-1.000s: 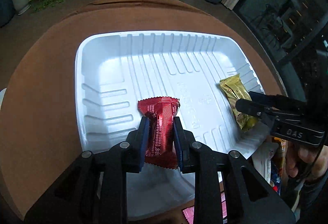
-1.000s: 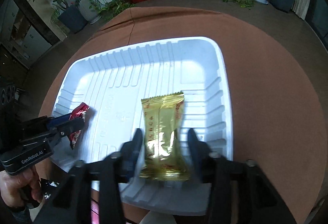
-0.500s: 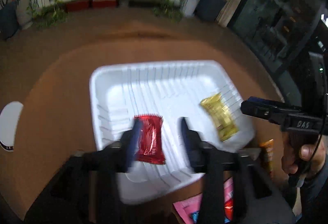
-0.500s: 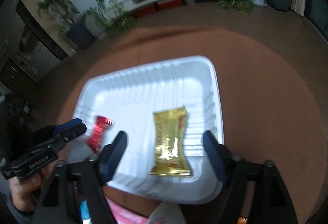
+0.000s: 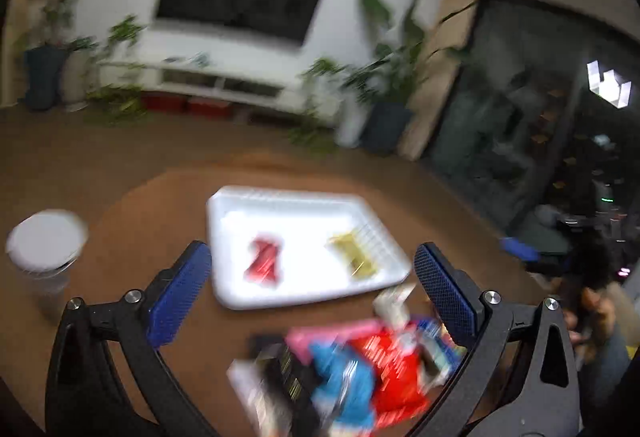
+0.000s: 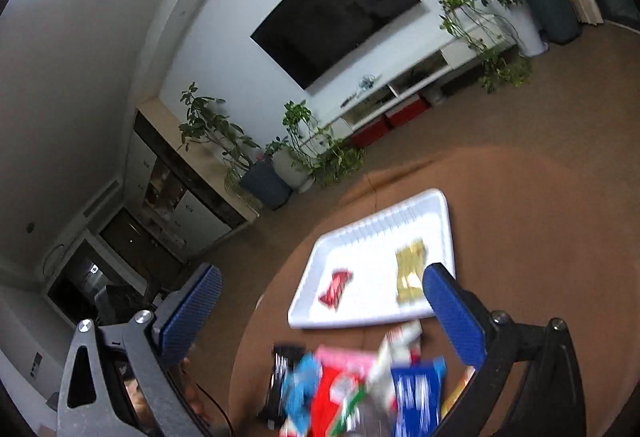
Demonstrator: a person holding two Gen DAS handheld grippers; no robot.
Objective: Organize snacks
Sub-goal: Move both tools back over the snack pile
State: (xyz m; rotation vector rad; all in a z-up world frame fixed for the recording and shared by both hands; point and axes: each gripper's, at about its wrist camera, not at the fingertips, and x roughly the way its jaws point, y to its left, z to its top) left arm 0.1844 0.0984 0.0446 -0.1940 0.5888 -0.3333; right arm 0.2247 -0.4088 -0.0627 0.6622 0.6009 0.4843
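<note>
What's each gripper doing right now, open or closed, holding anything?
Left gripper: open, holding nothing.
Right gripper: open, holding nothing.

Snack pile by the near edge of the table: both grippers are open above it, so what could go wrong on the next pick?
1. The snack pile is jumbled and overlapping, so a gripper could pinch two packets or drag neighbours along.
2. Both the left gripper and right gripper hang over the same heap and could collide.
3. The white tray looks light; a bump might shift the red snack and gold snack.
</note>
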